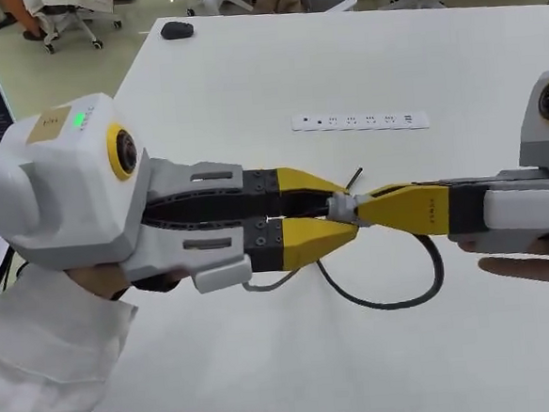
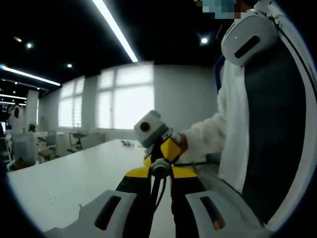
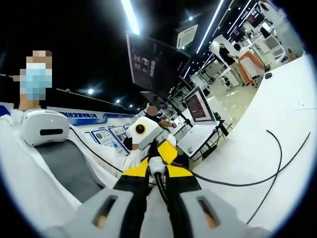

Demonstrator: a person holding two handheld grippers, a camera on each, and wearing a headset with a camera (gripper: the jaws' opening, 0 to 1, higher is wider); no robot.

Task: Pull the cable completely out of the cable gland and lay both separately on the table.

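The left gripper (image 1: pixel 343 216) reaches in from the left, and its yellow jaws are clenched around a small pale grey cable gland (image 1: pixel 341 207). The right gripper (image 1: pixel 361 209) comes from the opposite side. Its jaws are pinched to a narrow point and grasp the same gland at its other end, so the two sets of tips meet nose to nose above the table. In each gripper view the rounded gland sits between that gripper's own yellow tips, with the other gripper just behind it.

The black cable (image 1: pixel 385 304) is thin, smooth and round. It still runs through the gland. A short stub pokes up and away from the gland. The long part drops beneath the left jaws and lies in a loose loop on the matte white table (image 1: pixel 248 95), curving back under the right gripper.

Both grippers have glossy white plastic bodies and black ribbed mid-sections. A white sleeve (image 1: pixel 49 354) lies below the left one, and a hand (image 1: pixel 514 266) shows beneath the right.

Farther back on the table lies a long white power strip (image 1: pixel 360 121), well apart from the work. A dark computer mouse (image 1: pixel 176 29) sits near the far edge. Office chairs (image 1: pixel 68 18) stand on the floor beyond.
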